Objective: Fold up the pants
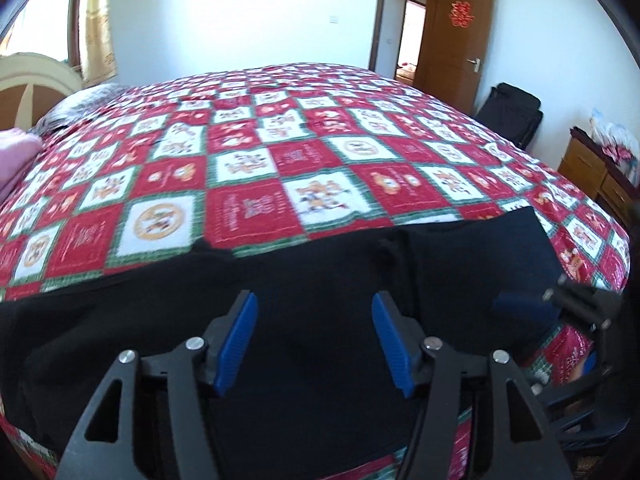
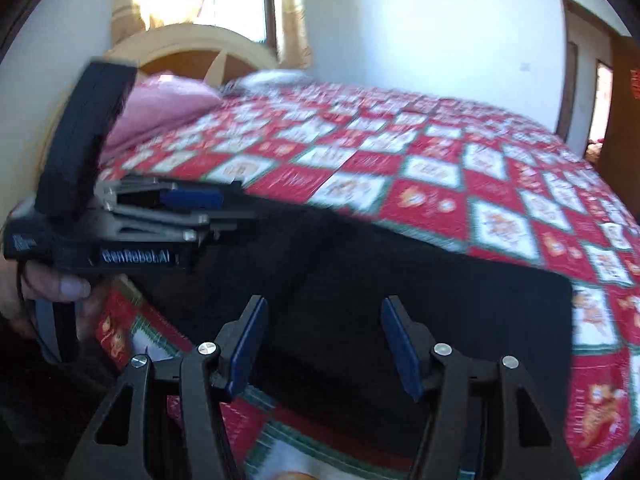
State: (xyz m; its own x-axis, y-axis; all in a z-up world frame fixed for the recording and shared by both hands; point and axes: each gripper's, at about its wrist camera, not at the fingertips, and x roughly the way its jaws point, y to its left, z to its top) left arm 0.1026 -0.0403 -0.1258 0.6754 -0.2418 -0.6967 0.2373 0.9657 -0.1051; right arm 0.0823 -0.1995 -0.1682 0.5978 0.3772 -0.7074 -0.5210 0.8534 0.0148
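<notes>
Black pants [image 1: 320, 272] lie flat in a wide dark band on the red-and-white checked bedspread [image 1: 248, 168], near the bed's front edge. My left gripper [image 1: 316, 340] hovers over their middle, open, its blue pads apart with only cloth below them. My right gripper [image 2: 324, 344] is also open, above the pants [image 2: 420, 308] near their squared right end. In the right wrist view the left gripper [image 2: 216, 208] shows from the side at the left, held by a hand [image 2: 60, 288]. The right gripper [image 1: 520, 306] shows blurred at the right edge of the left wrist view.
A pink pillow [image 2: 160, 100] and a curved wooden headboard [image 2: 192, 48] are at the bed's head, below a curtained window. An open brown door [image 1: 456, 36], a black bag [image 1: 512, 112] and a wooden dresser [image 1: 592, 172] stand beyond the bed's far right side.
</notes>
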